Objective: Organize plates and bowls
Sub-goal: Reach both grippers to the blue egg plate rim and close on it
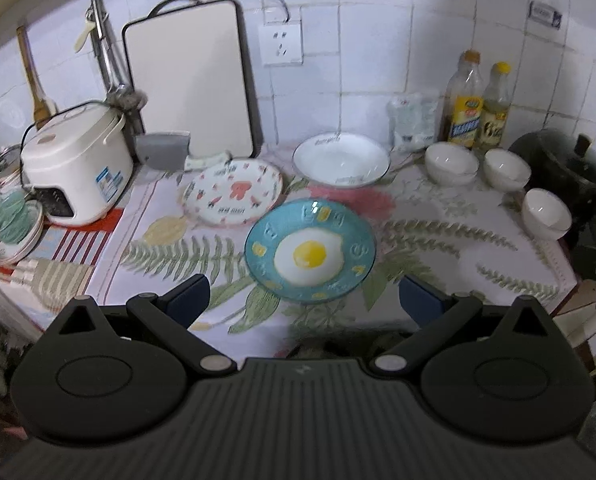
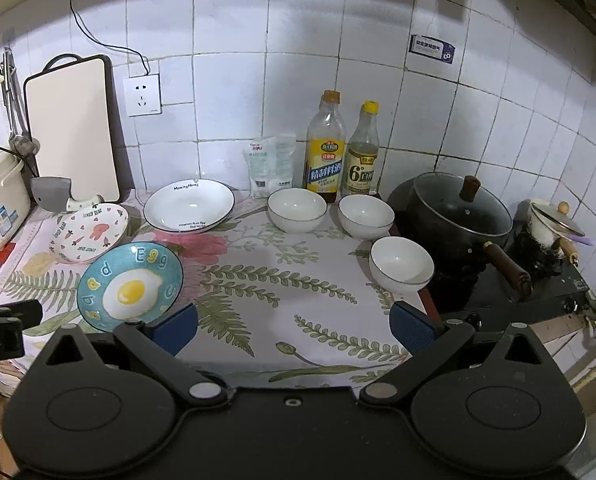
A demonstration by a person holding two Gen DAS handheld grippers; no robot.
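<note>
**Fingers spread and empty above a worktop of loose crockery**

Fingers [image 1: 188, 298] of the left gripper [image 1: 302, 300] stand wide apart with nothing between them, poised just short of the near rim of the blue egg plate [image 1: 310, 250]. Those of the right gripper [image 2: 294, 330] are likewise spread and empty, over a bare stretch of the fern-print cloth [image 2: 282, 280] covering the worktop [image 2: 393, 372].

Three plates lie singly at the left of the right wrist view: the egg plate nearest, the carrot-print plate [image 2: 88, 233] just behind it with rims close or slightly overlapping — which cannot be told — and the deep white plate [image 2: 188, 205] further back. Three white bowls [image 2: 296, 210] [image 2: 365, 216] [image 2: 401, 266] stand upright and apart at the right, the nearest beside the black lidded pot [image 2: 459, 216].

Handling, as judged: all pieces look glazed ceramic — stiff, smooth, liable to chip, moderately heavy for their size. A plate lying flat offers only its raised rim, so one finger should slip under the edge and the other press on top. A bowl is best pinched across its wall, one finger inside. Glaze is slippery; setting one piece onto another calls for a gentle, level descent.
</note>
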